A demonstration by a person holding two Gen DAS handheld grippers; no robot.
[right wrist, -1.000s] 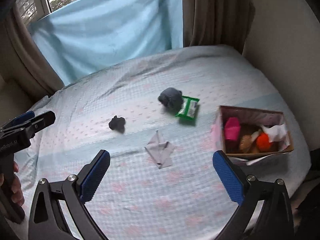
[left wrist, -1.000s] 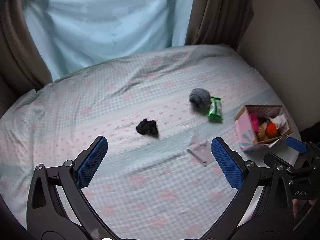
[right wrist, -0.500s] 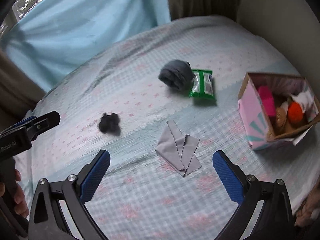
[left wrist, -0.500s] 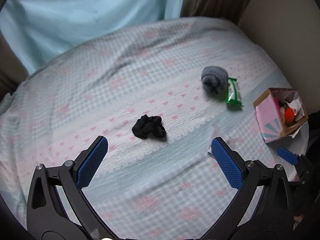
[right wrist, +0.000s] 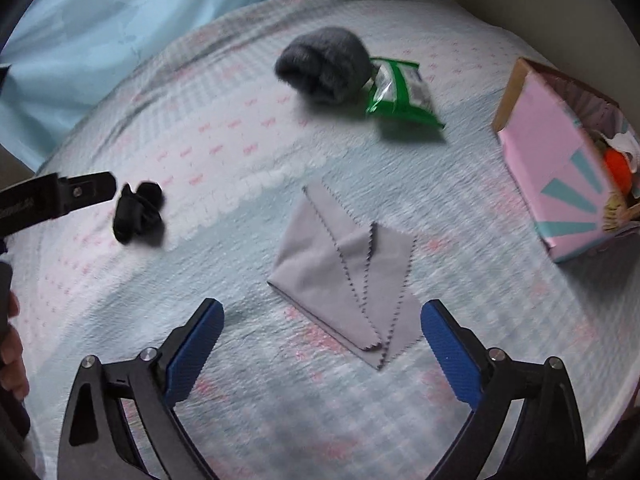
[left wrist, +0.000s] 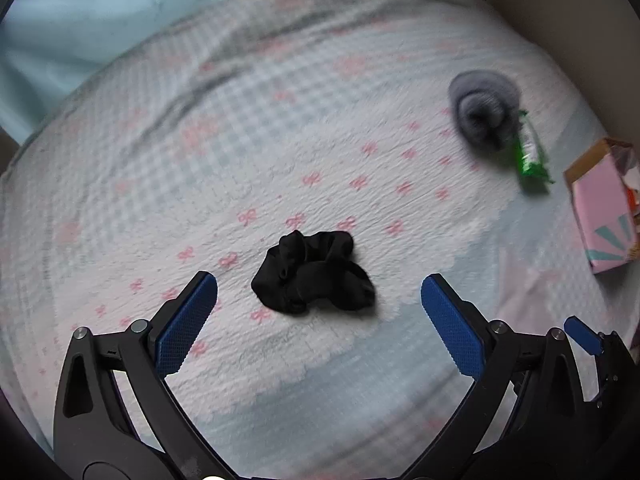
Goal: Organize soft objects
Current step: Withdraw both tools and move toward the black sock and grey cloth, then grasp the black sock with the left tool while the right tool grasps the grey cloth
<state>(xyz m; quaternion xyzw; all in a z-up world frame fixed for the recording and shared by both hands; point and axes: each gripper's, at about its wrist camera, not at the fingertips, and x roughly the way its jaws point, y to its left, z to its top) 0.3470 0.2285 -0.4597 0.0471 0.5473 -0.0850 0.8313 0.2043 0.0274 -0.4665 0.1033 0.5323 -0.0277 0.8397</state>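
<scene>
Black fabric, bunched into a small scrunchie [left wrist: 314,272], lies on the bedspread [left wrist: 280,120] at the left of the scene, and the left gripper [left wrist: 319,300] hangs just above it with its blue-padded jaws spread wide, one pad on either side of the scrunchie and neither touching it. In the right wrist view that same scrunchie [right wrist: 138,212] sits just beside the tip of the left tool, which reaches in from the left edge. Further right, near the middle of the bed, a folded grey cloth [right wrist: 348,276] with pinked edges lies flat on the pale blue band of the bedspread [right wrist: 240,140]; the right gripper [right wrist: 322,332] is also wide open, its pads flanking the near corner of the cloth without contact, and it holds nothing. Beyond the cloth, toward the far side of the bed, a rolled grey sock bundle [right wrist: 324,64] rests touching a green snack packet [right wrist: 400,92] on its right. From the left wrist view the sock bundle [left wrist: 484,114] and the packet [left wrist: 530,156] are blurred. At the far right stands a pink cardboard box [right wrist: 560,176] with teal rays printed on its side, open at the top, holding an orange item and other small things too blurred to name. Light blue curtain [right wrist: 120,20] hangs behind the bed.
</scene>
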